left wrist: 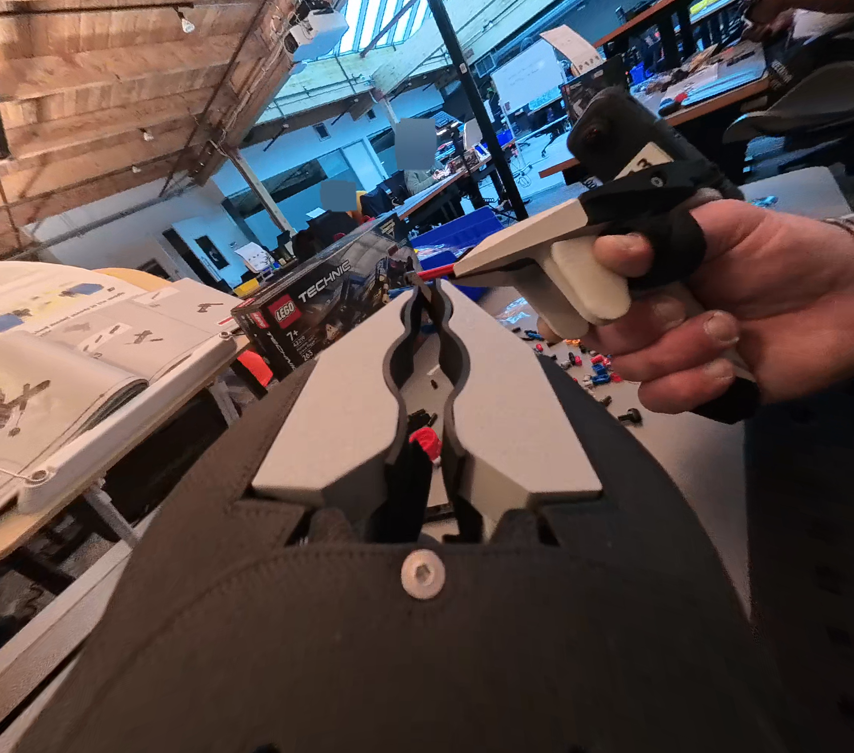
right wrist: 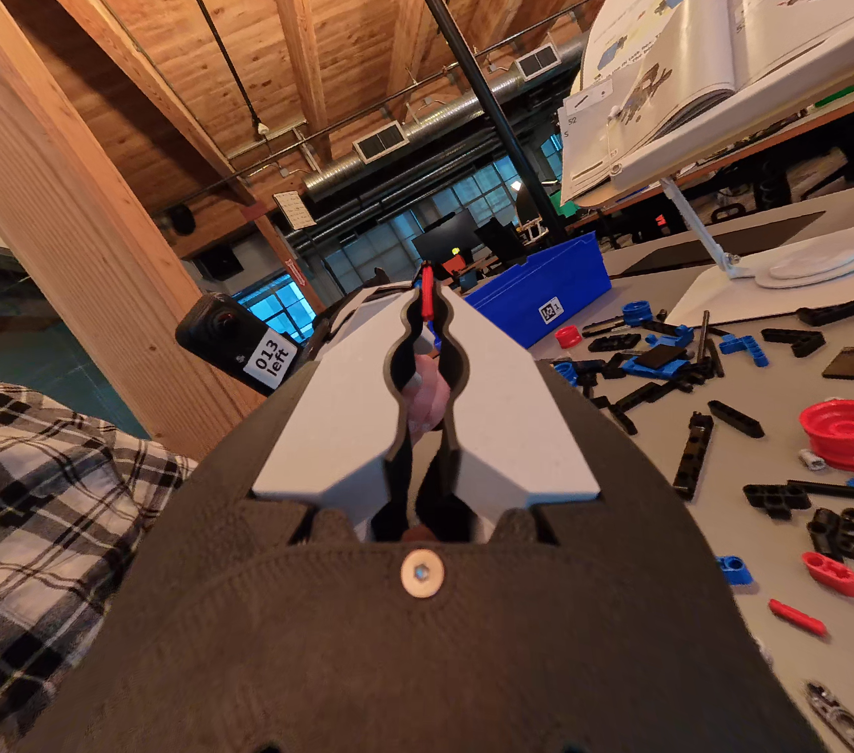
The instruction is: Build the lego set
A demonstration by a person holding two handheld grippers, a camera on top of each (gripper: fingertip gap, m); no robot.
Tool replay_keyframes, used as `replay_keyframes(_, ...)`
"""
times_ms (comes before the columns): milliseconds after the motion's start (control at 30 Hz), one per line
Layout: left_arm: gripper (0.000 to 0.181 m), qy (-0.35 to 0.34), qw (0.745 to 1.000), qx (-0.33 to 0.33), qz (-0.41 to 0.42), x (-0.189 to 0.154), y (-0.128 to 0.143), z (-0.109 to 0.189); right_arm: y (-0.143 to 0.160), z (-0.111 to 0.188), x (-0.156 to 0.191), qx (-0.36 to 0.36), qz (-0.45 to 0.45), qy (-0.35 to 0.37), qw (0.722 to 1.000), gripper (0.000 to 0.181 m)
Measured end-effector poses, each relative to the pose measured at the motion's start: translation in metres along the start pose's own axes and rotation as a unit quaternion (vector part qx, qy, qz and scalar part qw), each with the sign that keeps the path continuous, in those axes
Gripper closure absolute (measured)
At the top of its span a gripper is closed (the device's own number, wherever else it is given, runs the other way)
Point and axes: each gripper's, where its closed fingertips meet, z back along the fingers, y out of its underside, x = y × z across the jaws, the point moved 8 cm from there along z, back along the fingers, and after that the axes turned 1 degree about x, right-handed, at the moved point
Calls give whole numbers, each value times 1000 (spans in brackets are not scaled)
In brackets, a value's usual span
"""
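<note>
The right hand-held gripper [right wrist: 427,291] pinches a red axle [right wrist: 427,295] at its tips, above the worktop [right wrist: 758,467]. The left hand-held gripper [left wrist: 427,291] is clamped on a small dark piece [left wrist: 412,278] at the axle's end. Behind stand the box [left wrist: 323,310] and booklet [left wrist: 83,356].

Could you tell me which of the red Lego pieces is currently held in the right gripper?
The thin red axle, pinched upright at the right gripper tips; the other red pieces lie on the table.
</note>
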Motion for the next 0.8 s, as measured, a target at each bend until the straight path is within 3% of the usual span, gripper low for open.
replay_keyframes(167, 178, 9, 999, -5, 39, 1, 1, -2, -1, 1, 0, -7, 22, 12, 1000, 181)
replay_keyframes(267, 167, 17, 998, -2, 53, 0, 2, -3, -1, 1, 2, -10, 30, 13, 999, 181)
replay_keyframes(367, 181, 14, 998, -1, 56, 0, 2, -4, 0, 0, 3, -5, 35, 13, 999, 181)
replay_keyframes(533, 181, 26, 998, 22, 61, 3, 10, -3, -3, 4, -1, 2, 49, 34, 998, 181)
replay_keyframes(667, 181, 58, 992, 95, 53, 10, 25, -3, -15, 25, -13, 13, 64, 72, 995, 181)
replay_keyframes(800, 159, 111, 966, 230, 42, 23, 47, 8, -20, 41, -22, 30, 79, 100, 991, 181)
